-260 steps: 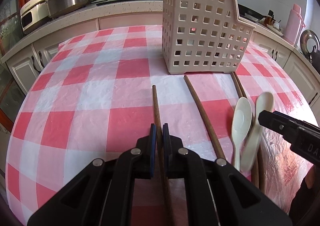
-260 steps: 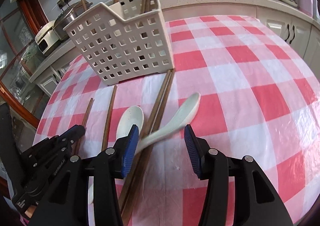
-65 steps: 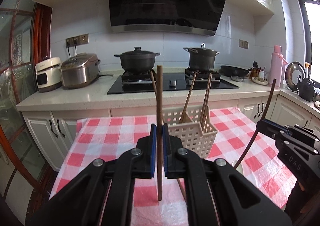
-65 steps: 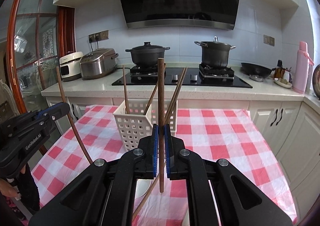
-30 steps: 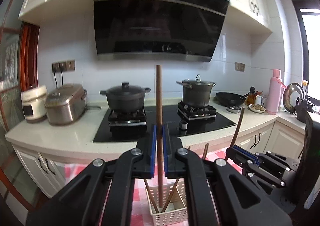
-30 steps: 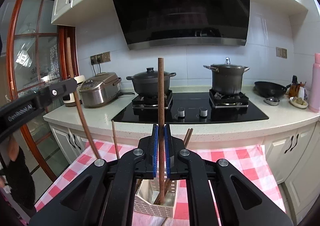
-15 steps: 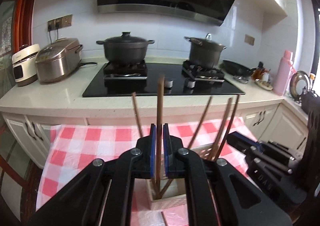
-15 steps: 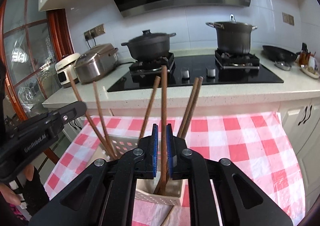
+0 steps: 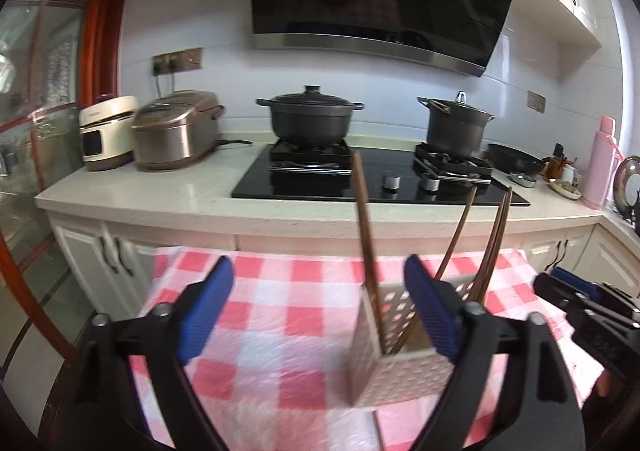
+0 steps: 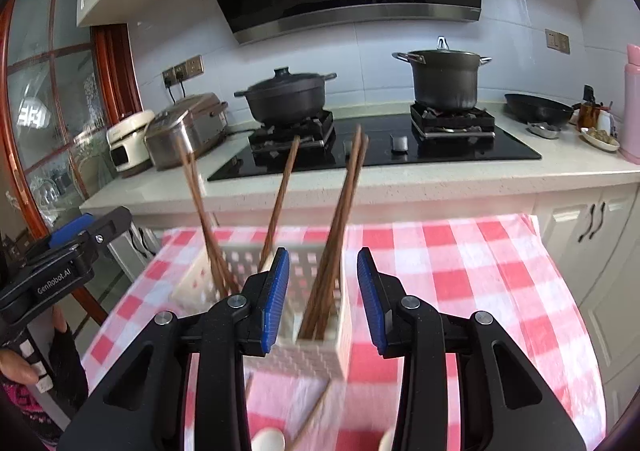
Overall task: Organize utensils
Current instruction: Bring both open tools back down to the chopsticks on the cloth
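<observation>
Both my grippers just opened – left gripper wide, right gripper partway – chopsticks standing free in basket.

The left tool stands wide open, its jaws having just spread, above the checked table. A brown chopstick stands free between its blue pads in the cream basket, beside three leaning ones. The right tool hovers at right.
</observation>
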Available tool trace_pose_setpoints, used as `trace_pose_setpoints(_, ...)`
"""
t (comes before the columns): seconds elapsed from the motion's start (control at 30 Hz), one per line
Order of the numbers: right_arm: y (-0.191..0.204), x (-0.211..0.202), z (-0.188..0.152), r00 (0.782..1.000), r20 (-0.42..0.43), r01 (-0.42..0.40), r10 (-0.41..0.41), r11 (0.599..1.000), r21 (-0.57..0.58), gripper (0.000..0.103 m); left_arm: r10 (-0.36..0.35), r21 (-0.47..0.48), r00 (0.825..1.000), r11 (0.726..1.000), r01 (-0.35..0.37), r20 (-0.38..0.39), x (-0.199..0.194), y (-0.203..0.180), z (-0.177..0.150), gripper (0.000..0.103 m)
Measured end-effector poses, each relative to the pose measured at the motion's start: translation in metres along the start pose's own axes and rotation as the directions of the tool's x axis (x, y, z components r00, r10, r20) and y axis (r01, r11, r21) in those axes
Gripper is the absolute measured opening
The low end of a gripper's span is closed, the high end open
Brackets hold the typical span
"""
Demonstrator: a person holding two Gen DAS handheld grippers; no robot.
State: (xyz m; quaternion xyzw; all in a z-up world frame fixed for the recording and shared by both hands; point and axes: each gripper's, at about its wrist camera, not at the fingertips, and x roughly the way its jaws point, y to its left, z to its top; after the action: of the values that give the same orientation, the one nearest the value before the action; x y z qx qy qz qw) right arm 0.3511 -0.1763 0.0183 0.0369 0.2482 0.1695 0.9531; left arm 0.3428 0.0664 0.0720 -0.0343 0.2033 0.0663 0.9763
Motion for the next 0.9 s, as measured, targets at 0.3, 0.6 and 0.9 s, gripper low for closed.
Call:
trace_pose_setpoints(0.3, 0.002, 0.003, -0.073, 0.988, -0.148, 0.047, -0.038, 0.997, 0.059, 0.036, 0.078, 0.047, 0.995, 0.996, -0.075, -0.058, -0.012, 0.004, -0.062, 0.098)
trace_pose_setpoints(0.6, 0.012, 0.028, -0.129, 0.953, -0.301, 0.061, -0.033, 0.995, 0.082, 0.033, 0.031, 0.062, 0.974, 0.998, -0.017, -0.226, 0.011, 0.000, -0.120, 0.092)
trace_pose_setpoints(0.9, 0.014, 0.026, -0.149, 0.944, -0.328, 0.067, -0.036, 0.994, 0.082, 0.033, -0.034, 0.045, 0.937, 0.998, 0.052, -0.348, 0.032, -0.009, -0.154, 0.077)
